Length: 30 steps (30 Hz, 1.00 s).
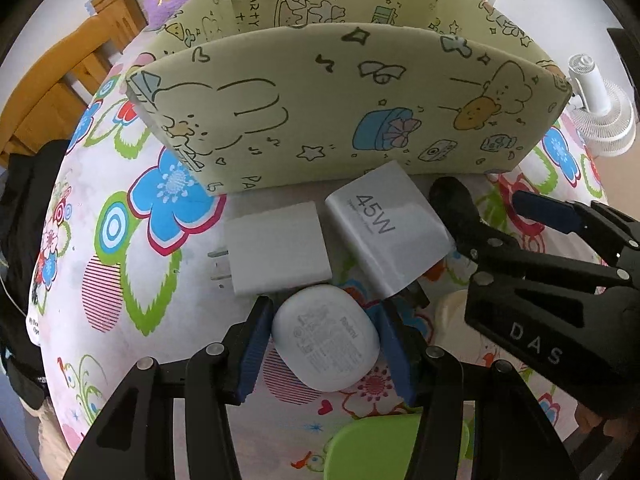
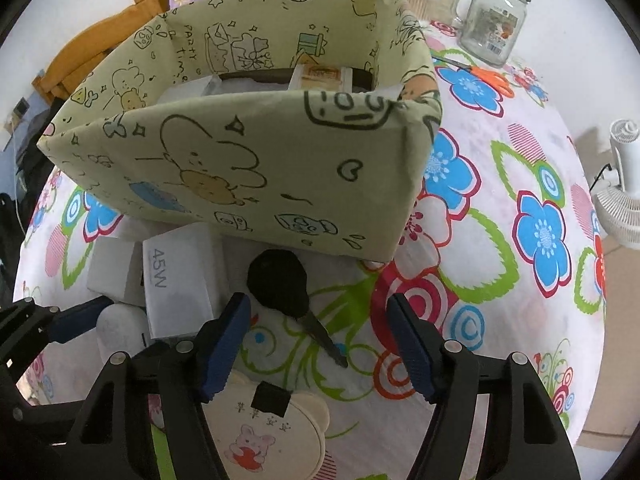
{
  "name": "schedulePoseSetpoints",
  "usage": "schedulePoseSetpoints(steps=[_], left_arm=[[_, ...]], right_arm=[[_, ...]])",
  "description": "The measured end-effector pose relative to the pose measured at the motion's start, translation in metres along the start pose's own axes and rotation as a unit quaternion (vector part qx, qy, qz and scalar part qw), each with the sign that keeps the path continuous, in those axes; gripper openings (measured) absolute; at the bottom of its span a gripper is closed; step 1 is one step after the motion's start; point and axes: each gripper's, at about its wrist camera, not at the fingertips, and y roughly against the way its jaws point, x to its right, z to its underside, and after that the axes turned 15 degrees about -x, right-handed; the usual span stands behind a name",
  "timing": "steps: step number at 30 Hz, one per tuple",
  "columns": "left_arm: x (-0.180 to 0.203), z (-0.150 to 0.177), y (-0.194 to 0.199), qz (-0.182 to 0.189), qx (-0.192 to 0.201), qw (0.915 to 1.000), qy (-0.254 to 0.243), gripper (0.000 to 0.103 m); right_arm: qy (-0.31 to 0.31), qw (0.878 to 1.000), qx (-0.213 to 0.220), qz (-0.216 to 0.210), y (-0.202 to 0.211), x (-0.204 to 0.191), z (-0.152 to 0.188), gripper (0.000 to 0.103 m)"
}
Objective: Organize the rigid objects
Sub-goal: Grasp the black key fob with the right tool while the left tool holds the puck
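Beside the storage box (image 1: 344,112), the earbud case (image 1: 325,345) is being clamped by the left gripper (image 1: 326,354); it should be lifted straight. The right gripper (image 2: 318,350) is standing open over the key (image 2: 286,288).

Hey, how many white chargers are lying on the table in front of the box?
2: a plain charger on the left and the 45W charger touching its right side. More may sit hidden inside the box.
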Motion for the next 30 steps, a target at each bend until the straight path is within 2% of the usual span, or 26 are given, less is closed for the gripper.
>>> schedulePoseSetpoints(steps=[1,3,12,14,16,18,30], left_arm=[[-0.001,-0.002,0.0,0.002,-0.001,1.0,-0.002,0.055],[-0.005,-0.001,-0.003,0.003,-0.002,1.0,-0.006,0.055],[-0.007,0.007,-0.002,0.01,-0.002,0.9997,-0.021,0.055],[-0.01,0.006,-0.002,0.012,-0.002,0.9997,-0.022,0.055],[-0.013,0.004,-0.003,0.014,-0.001,0.9996,-0.025,0.055],[-0.013,0.003,-0.004,0.014,0.001,0.9995,-0.028,0.055],[-0.017,0.012,-0.001,0.019,0.008,0.9991,-0.038,0.054]], right_arm=[[0.0,1.0,0.002,-0.001,0.001,0.0,0.001,0.064],[0.005,1.0,0.004,0.006,-0.002,-0.009,0.0,0.061],[0.006,0.999,0.018,0.027,-0.006,-0.028,-0.005,0.059],[0.004,0.999,0.021,0.026,-0.008,-0.031,-0.009,0.055],[0.013,0.999,0.026,0.026,-0.007,-0.038,-0.009,0.042],[0.021,0.999,0.028,0.028,-0.008,-0.05,-0.011,0.036],[-0.019,0.999,0.01,0.024,-0.004,-0.058,-0.002,0.035]])
